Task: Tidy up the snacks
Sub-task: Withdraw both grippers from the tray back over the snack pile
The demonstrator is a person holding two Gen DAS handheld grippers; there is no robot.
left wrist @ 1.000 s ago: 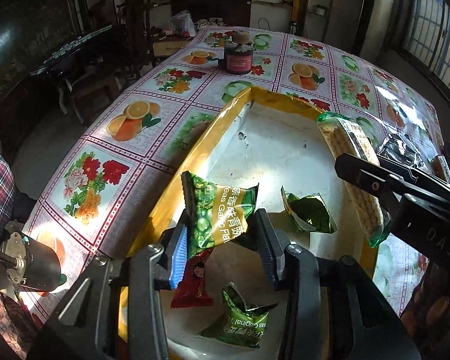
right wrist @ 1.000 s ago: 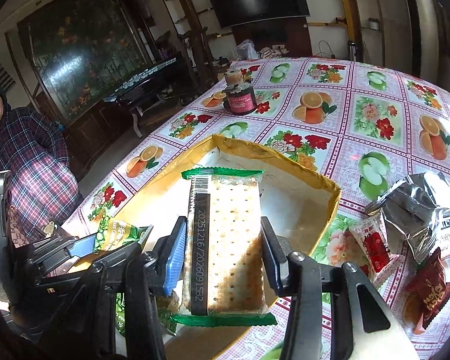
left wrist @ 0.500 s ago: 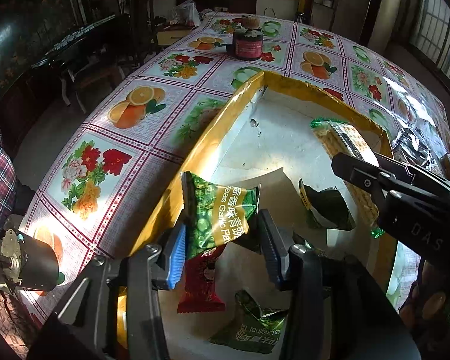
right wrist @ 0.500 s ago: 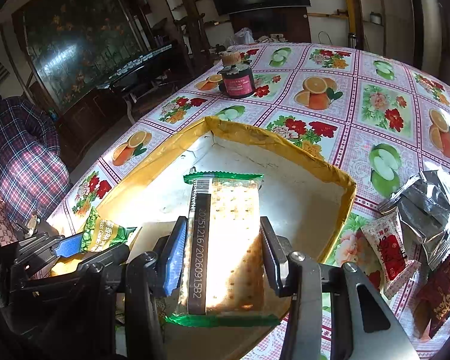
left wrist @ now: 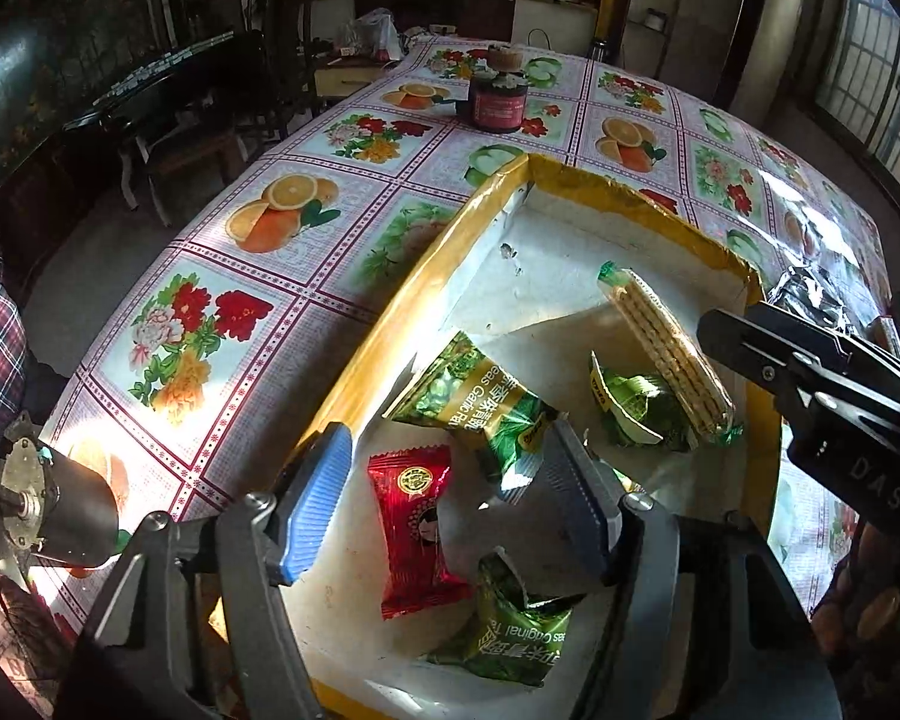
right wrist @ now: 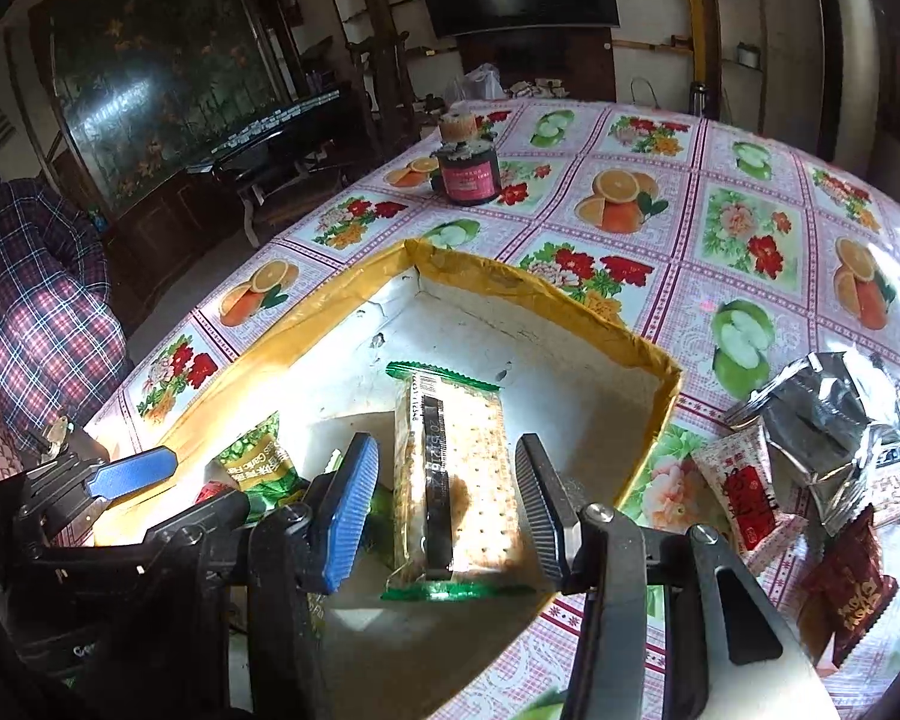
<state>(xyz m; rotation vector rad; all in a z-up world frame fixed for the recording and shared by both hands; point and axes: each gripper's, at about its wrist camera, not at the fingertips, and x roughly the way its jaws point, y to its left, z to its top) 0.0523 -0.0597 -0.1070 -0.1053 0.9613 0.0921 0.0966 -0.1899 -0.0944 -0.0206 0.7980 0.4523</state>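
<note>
Left wrist: left claw (left wrist: 450,492) opening – green pea packet (left wrist: 480,402) released, crinkled.

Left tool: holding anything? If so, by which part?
The left tool holds nothing: its jaws are opening, and the pea packet lies loose in the box.

Table (right wrist: 660,138) covered by fruit-and-flower oilcloth, yellow-rimmed box (right wrist: 570,306) set on it, dark jar (right wrist: 468,177) stood farther back, silver bag (right wrist: 822,414) and small wrapped snacks (right wrist: 744,492) laid beside the box
</note>
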